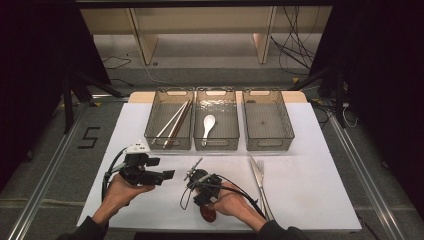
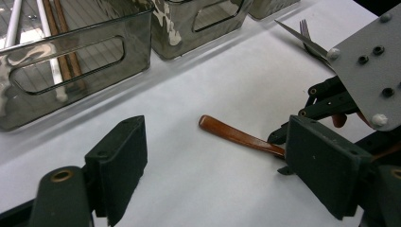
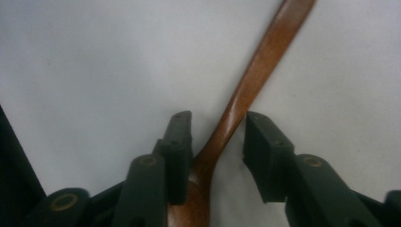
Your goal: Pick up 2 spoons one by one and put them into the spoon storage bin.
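A person sat at a white surface [image 1: 150, 200], holding a black two-jaw claw in each hand. The right claw [image 3: 215, 142] pointed down over a long brown wooden spoon [image 3: 255, 75] lying flat on the surface near the person, its jaws parted on either side of the handle just above the bowl, not yet gripping. The left claw [image 2: 213, 161] hovered nearby, jaws wide apart and empty.

To do this pickup well, the jaws would probably need to stay centred on the narrow neck and close squarely, so the rounded handle did not roll out sideways.

The right gripper view showed the gap between each jaw and the handle. The high view showed three clear smoky plastic bins [image 1: 217, 125] in a row beyond, holding chopsticks [image 1: 175, 122] and a white ceramic spoon [image 1: 208, 125], plus metal cutlery [image 1: 259, 175] lying at right.
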Demonstrator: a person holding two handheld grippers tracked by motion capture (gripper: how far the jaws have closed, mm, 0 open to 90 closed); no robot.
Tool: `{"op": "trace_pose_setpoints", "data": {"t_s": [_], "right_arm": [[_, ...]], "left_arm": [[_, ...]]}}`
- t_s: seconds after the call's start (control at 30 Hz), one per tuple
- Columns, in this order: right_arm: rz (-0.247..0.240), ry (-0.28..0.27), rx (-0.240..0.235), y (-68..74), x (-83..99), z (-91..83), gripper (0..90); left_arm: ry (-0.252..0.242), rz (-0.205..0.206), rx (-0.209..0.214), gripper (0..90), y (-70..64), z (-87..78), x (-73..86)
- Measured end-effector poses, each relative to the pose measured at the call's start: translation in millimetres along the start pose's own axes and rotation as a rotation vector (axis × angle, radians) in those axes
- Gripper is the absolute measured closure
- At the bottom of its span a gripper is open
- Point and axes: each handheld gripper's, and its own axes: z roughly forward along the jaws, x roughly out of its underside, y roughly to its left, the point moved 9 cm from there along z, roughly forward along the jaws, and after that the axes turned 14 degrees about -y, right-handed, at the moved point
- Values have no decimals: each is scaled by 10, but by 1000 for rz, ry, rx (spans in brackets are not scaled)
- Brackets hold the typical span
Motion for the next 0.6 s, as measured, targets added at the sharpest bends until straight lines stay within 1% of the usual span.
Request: {"op": "trace_pose_setpoints", "data": {"t_s": [0.03, 0.23, 0.37, 0.57, 0.6], "right_arm": [[4, 3, 1, -1, 2, -4, 661], [-11, 6, 3, -17, 8, -10, 725], [-6, 7, 2, -25, 11, -11, 800], [-8, 3, -5, -30, 10, -16, 818], [0, 3, -5, -31, 9, -20, 820]], "left_arm": [[0, 2, -2, 212, 4, 0, 0], [4, 2, 0, 214, 6, 7, 10], [3, 3, -1, 216, 8, 5, 10], [4, 6, -1, 219, 18, 1, 9], [5, 7, -3, 219, 24, 2, 11]]}}
